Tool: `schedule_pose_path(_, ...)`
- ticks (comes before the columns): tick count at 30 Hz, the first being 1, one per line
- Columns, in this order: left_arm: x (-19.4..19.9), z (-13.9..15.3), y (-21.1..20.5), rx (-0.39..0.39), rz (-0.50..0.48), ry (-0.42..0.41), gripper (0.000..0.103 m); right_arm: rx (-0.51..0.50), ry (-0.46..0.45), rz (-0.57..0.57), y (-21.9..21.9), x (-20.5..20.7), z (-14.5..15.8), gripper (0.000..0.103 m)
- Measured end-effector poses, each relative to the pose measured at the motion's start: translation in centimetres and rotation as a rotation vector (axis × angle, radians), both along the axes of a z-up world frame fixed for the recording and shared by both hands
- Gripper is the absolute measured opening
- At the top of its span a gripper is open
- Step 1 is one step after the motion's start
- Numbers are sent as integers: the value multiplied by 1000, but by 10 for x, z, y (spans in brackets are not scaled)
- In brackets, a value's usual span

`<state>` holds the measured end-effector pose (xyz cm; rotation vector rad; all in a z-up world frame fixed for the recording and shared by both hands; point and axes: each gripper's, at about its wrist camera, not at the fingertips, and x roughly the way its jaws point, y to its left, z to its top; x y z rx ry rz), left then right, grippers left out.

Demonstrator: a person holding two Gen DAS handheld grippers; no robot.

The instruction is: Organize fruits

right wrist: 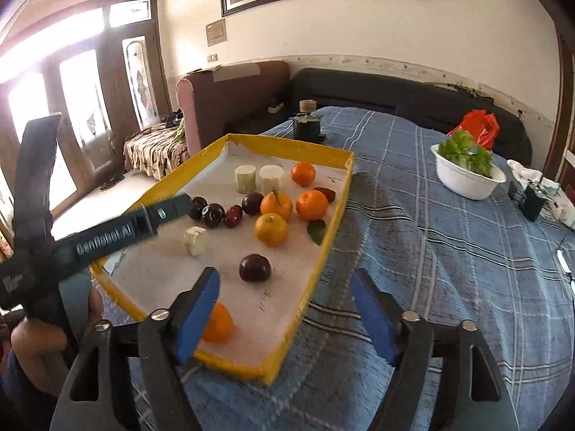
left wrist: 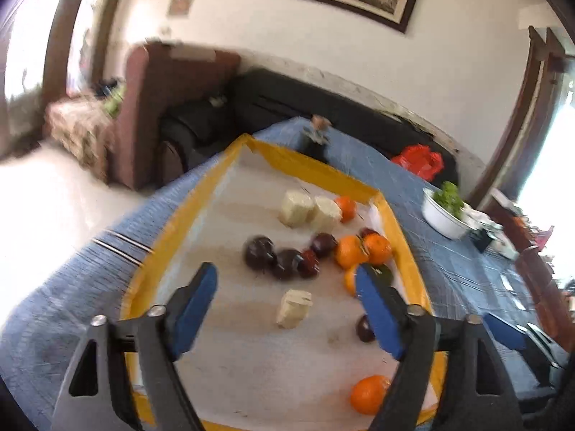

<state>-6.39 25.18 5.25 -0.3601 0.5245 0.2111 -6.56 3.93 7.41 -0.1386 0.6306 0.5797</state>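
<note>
In the yellow-rimmed tray (right wrist: 325, 233) on the blue checked cloth (right wrist: 431, 251) lie five oranges (right wrist: 271, 229), four dark plums (right wrist: 254, 268), two red dates (right wrist: 233, 215) and three pale blocks (right wrist: 196, 240), while the left gripper (left wrist: 287, 280) and right gripper (right wrist: 285, 283) hang spread wide, holding nothing, near a white bowl (right wrist: 467, 183) of greens (right wrist: 463, 152).

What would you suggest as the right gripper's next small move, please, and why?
Probably lower the right gripper, open and empty, onto the lone orange at the yellow tray's near end: it sits apart from the other oranges, beside the gripper's left finger.
</note>
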Motion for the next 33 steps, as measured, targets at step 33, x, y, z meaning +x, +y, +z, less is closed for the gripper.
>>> schedule_pose_path(33, -3, 5, -28, 225, 161, 139, 103, 2, -34, -42, -17, -7, -9, 93)
